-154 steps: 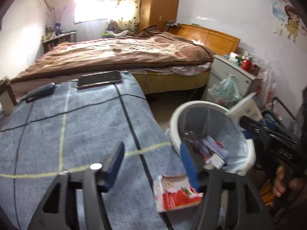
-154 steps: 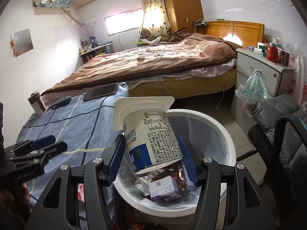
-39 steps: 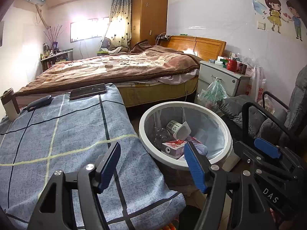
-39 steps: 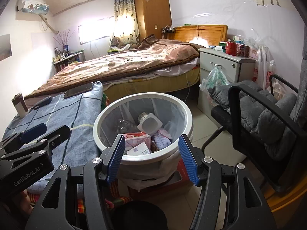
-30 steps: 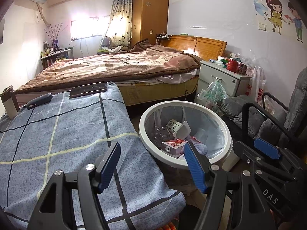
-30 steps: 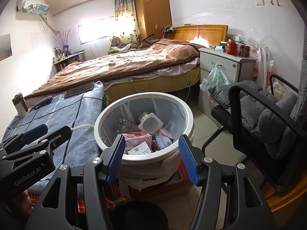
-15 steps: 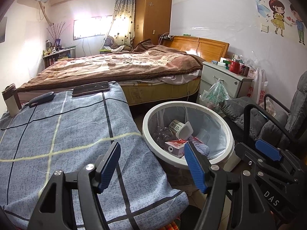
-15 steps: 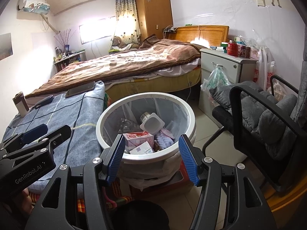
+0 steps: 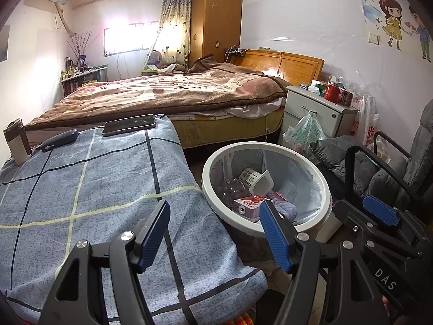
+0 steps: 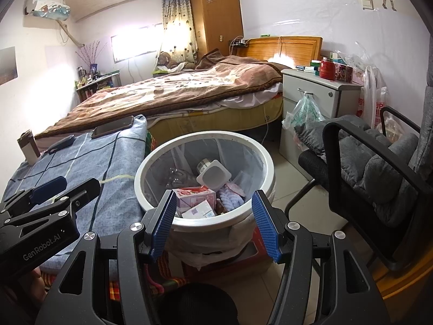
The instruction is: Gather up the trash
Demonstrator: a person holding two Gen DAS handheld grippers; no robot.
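Bedroom, blue checked table (image 9: 81, 189) beside white bin (image 10: 266, 159). Trash in bin: yogurt cup (image 10: 213, 174), carton (image 10: 194, 195) — light, thin-walled, crushable; grip across body. Left gripper (image 9: 213, 233), right gripper (image 10: 213, 222): jaws spread, empty.

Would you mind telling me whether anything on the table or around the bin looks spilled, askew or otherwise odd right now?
Nothing stands out. The trash bin is upright with the yogurt cup and cartons inside, nothing spilled around it. On the blue cloth the phone lies flat, though close to the far edge. Both hand-held grippers are open and empty.
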